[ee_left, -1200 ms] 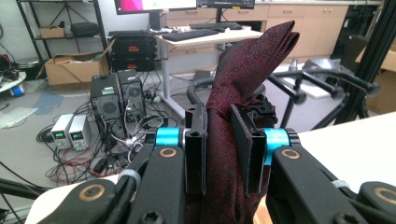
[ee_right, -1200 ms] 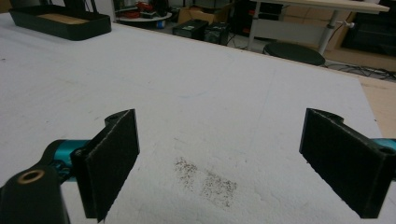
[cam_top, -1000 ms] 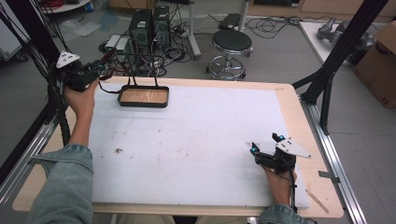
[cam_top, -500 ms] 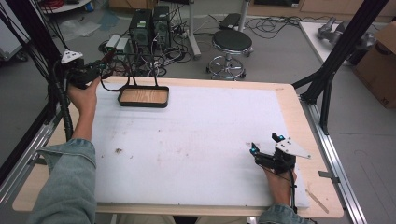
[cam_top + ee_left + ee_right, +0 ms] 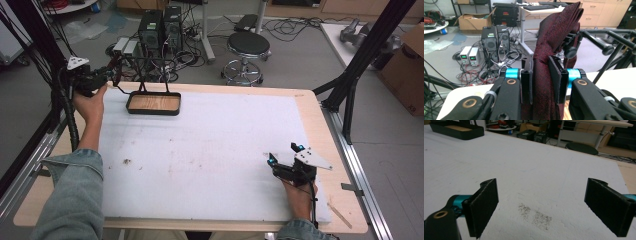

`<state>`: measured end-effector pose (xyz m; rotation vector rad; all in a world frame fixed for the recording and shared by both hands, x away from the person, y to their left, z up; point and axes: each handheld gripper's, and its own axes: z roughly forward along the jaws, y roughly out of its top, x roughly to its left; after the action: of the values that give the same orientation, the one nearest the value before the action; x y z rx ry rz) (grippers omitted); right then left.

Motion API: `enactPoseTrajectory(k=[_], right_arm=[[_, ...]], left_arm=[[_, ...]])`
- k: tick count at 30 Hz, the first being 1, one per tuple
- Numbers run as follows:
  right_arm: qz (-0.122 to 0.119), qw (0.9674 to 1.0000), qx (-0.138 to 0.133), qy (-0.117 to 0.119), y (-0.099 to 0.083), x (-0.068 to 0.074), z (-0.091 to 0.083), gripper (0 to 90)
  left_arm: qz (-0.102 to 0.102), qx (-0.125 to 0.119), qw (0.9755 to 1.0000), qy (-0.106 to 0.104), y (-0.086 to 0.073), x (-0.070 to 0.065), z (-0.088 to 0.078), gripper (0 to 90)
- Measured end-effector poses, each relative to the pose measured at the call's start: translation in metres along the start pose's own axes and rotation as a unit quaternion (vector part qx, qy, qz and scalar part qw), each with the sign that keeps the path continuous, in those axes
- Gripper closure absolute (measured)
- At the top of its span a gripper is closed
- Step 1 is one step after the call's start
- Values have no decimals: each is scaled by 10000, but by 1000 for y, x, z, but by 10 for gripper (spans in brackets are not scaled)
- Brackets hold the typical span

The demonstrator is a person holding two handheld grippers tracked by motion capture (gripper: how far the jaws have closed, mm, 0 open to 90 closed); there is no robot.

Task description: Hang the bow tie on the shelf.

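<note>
High view first: we see the left gripper [image 5: 107, 75] held up at the far left corner of the table [image 5: 320, 120], past the edge of the white mat [image 5: 210, 150] that covers most of the tabletop. Its jaws point toward a black rack [image 5: 150, 70] whose thin bars rise from a black tray with a wooden floor [image 5: 153, 104] at the mat's far left.

From the left gripper view we can say more. The jaws are closed down to a narrow gap on a dark red tie [image 5: 549, 57] with a fine speckled weave. The cloth is pinched between the two pads and runs upward, where it drapes over a black bar of the rack [image 5: 596, 40] with a rounded end. The tie hangs off the table, not resting on it.

The right gripper [image 5: 284, 156] sits low near the right edge of the mat, well apart from the tray and the tie. In the right gripper view its jaws [image 5: 541, 205] stand wide apart with nothing between them, above a dark smudge [image 5: 535, 216] on the mat.

As for writing, we can read none. Two small units on the floor [image 5: 470, 56] show green lit displays, but the figures are too small to make out. The cardboard box [image 5: 474, 22] behind them shows no legible print.
</note>
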<state>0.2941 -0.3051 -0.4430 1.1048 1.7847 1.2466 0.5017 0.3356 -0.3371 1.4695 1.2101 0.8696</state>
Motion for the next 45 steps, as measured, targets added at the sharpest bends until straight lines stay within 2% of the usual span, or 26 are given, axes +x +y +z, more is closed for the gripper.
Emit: enactPoseTrajectory(k=[11,19,27,31,34,37,45], right_arm=[[-2,10000,3,-5,0,0,0,109],[4,10000,5,-4,0,0,0,109],[19,10000,-34,-18,0,-1,0,109],[41,10000,-36,-10,0,-1,0,109],[55,10000,-69,-1,0,-1,1,109],[45,10000,-71,6,1,-2,1,109],[38,10000,-70,51,1,-1,1,109]], left_arm=[[-51,37,10000,-21,-3,2,0,636],[-61,-85,9999,-59,-1,3,-9,581],[-97,-309,9993,-169,-1,2,-32,536],[-43,-409,9989,-239,0,-2,-46,516],[65,-466,9984,-300,1,-6,-57,505],[37,-596,9972,-449,0,-12,-67,484],[151,-733,9947,-707,-4,-30,-87,372]])
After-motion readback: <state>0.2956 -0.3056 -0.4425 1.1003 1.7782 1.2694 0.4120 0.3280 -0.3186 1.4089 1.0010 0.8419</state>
